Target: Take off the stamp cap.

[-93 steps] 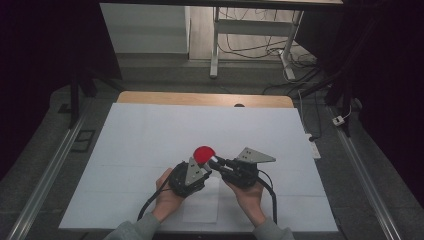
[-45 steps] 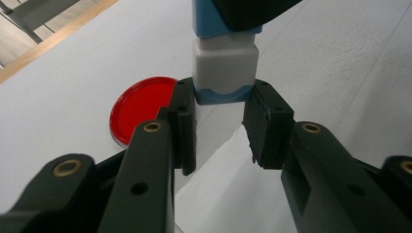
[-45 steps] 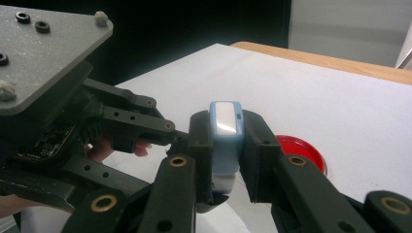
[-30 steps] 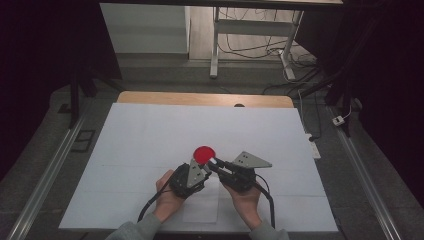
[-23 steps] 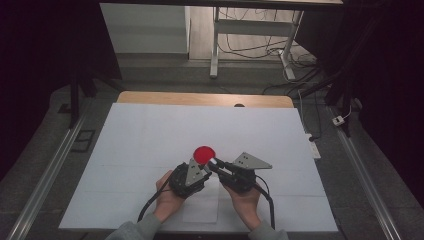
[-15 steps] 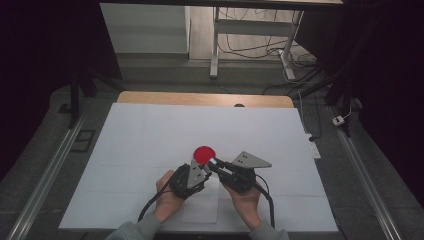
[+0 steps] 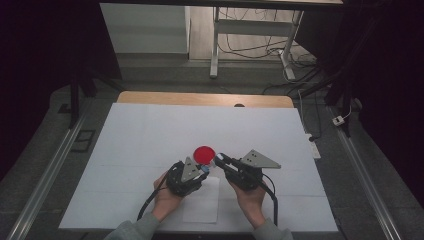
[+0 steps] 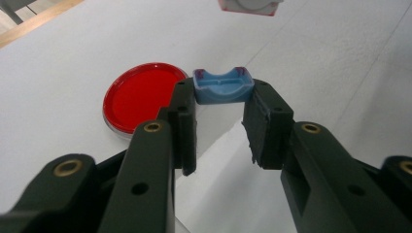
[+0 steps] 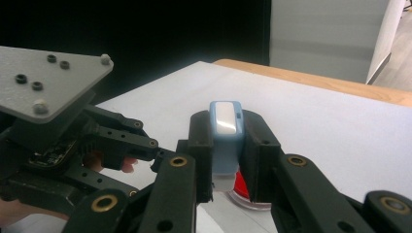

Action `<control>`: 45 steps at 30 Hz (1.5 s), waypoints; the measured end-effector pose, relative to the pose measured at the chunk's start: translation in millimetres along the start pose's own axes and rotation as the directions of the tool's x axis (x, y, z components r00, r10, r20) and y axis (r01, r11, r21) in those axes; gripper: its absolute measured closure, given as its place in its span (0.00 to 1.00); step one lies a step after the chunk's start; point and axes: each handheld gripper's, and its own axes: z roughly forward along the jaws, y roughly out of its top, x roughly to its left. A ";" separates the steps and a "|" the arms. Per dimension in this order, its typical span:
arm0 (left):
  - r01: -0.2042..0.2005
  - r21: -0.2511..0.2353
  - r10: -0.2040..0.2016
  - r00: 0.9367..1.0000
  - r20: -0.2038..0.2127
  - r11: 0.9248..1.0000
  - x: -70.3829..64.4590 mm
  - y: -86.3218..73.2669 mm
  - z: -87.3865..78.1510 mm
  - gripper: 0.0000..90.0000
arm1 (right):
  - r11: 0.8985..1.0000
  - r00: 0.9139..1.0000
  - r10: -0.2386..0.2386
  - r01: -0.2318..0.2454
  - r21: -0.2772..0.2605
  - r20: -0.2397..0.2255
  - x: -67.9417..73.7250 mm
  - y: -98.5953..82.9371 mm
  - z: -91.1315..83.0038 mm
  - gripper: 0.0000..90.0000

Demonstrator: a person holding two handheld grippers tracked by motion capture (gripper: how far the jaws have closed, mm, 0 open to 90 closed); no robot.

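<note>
High view: white table point(image 7: 150, 130), dim grey floor point(image 7: 45, 145).

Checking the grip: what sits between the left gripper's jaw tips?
A small blue piece, held between them in the left gripper view, beside the red dish.

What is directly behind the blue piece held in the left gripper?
Behind the blue piece in the left gripper lies white table; the red lid sits beside it. Its underside is hidden.

Bright white table point(image 7: 150, 135), dark surroundings, soft shadows, blurred close-ups
</note>
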 end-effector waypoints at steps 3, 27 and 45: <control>0.005 -0.007 -0.005 1.000 0.001 1.000 0.5 0.0 -0.6 0.74 | 1.000 1.000 -0.003 0.003 0.007 -0.008 1.0 -0.6 1.2 0.84; 0.019 -0.040 -0.018 0.999 0.032 0.999 24.3 -10.8 -30.3 0.74 | 1.000 1.000 0.004 -0.004 0.021 -0.012 -7.4 -1.7 0.5 0.84; 0.083 -0.052 -0.082 0.996 0.019 0.995 45.6 -39.7 -67.6 0.73 | 0.999 1.000 -0.014 0.014 0.029 0.007 -13.3 -1.1 -3.3 0.84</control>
